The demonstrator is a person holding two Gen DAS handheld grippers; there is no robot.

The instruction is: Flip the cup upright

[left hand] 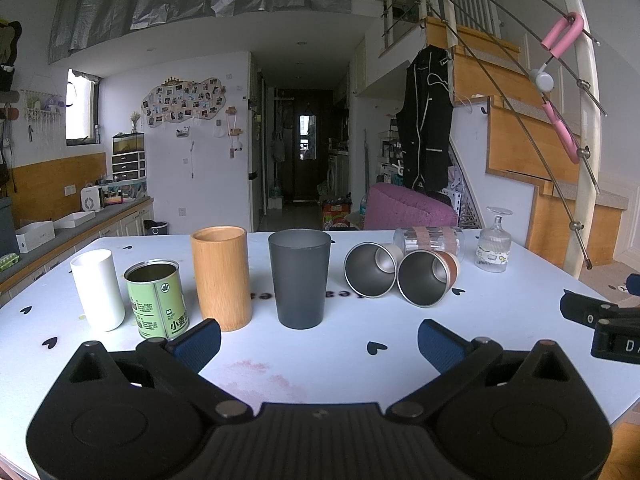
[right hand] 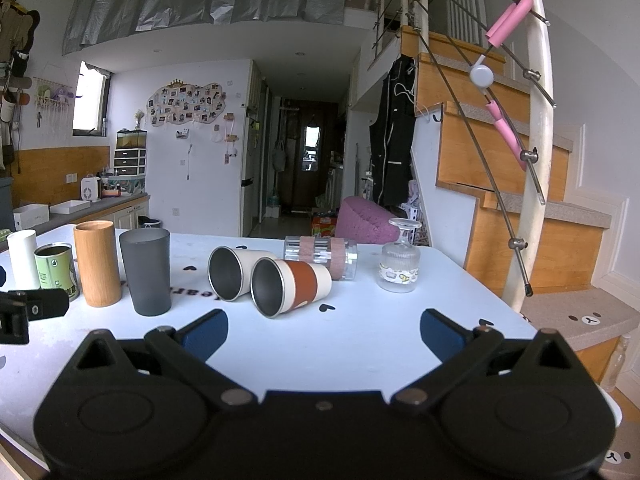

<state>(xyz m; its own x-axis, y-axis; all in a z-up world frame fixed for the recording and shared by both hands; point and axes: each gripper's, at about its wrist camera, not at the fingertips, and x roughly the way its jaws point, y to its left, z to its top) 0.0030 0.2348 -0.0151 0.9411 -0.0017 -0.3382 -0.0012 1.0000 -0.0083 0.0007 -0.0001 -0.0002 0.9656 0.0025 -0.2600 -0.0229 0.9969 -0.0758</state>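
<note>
On the table [right hand: 360,344]: approach step, nothing grasped.
Right gripper [right hand: 324,334] and left gripper [left hand: 319,340] gape empty; next, close on the brown-banded cup [right hand: 290,286] lying at twelve o'clock.

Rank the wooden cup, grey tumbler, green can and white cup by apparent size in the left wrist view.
1. wooden cup and grey tumbler: look about alike, not ranked against each other.
2. white cup.
3. green can: shortest, though it stands slightly nearer the camera.

Purple beanbag [left hand: 408,206] beyond table's far edge; black jacket [left hand: 426,120] hangs by wooden staircase [left hand: 516,148], right.
</note>
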